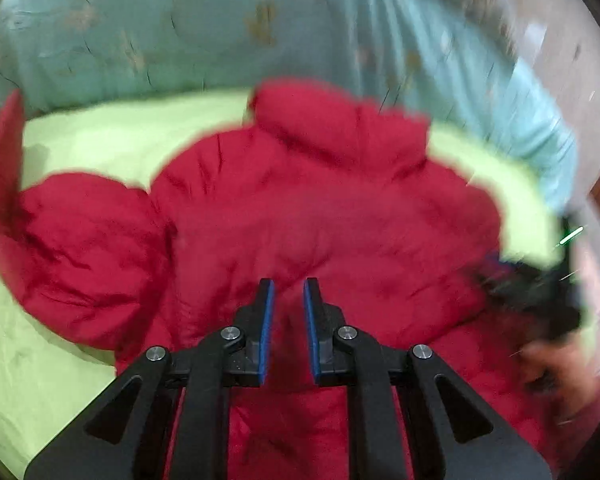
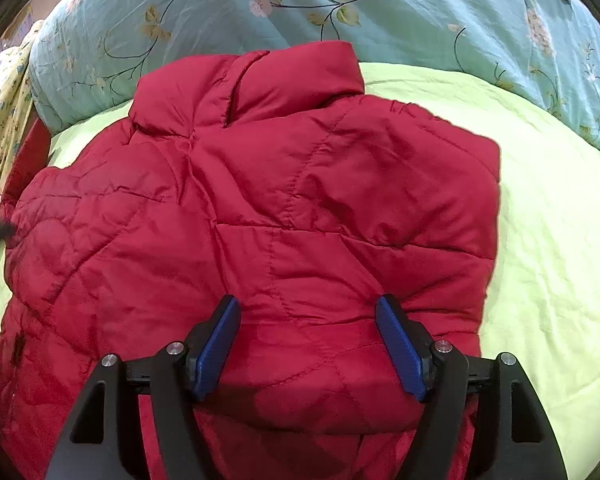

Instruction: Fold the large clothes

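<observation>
Left wrist view, blurred: red puffer jacket lies on a lime green sheet, collar at the far end near a teal floral quilt. One sleeve bunches up at left, with a red strip standing up at the far left edge. Left gripper hovers over the jacket's near middle, jaws nearly closed with a narrow gap and nothing pinched between them. Right gripper shows as a dark smear at right on the jacket edge, with a hand just behind it. Right wrist view, sharp: jacket laid flat, right side folded in to a straight edge, collar far, sheet to the right, quilt beyond. Right gripper sits over the near hem, jaws wide apart, fabric under them, not clamped.
</observation>
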`<state>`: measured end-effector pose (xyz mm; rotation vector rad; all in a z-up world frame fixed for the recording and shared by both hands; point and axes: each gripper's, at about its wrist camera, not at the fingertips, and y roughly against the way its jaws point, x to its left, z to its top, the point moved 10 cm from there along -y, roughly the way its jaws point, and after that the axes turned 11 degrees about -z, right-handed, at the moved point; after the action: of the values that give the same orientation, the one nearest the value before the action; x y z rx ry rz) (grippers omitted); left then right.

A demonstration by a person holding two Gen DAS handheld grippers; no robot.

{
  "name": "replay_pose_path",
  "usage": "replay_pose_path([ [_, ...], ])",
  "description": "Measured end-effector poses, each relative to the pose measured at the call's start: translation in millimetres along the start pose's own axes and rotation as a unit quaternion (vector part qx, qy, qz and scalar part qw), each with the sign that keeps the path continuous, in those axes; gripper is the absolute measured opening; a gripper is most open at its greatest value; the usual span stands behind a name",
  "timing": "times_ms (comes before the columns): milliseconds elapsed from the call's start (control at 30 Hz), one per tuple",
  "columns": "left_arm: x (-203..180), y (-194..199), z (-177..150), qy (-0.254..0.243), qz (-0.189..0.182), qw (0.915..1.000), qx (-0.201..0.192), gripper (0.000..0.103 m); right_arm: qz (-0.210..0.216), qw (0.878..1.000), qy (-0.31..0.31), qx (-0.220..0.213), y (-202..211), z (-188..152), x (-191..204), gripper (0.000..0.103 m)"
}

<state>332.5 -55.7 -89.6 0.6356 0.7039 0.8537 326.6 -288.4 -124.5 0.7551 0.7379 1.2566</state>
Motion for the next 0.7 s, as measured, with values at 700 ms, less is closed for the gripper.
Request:
replay_pose_path([
  [700, 27, -19, -20, 0.041, -0.037, 0.9983, 0.021, 0.012, 0.012, 0.999, 0.027, 0.019, -15, -1, 34, 0.074],
])
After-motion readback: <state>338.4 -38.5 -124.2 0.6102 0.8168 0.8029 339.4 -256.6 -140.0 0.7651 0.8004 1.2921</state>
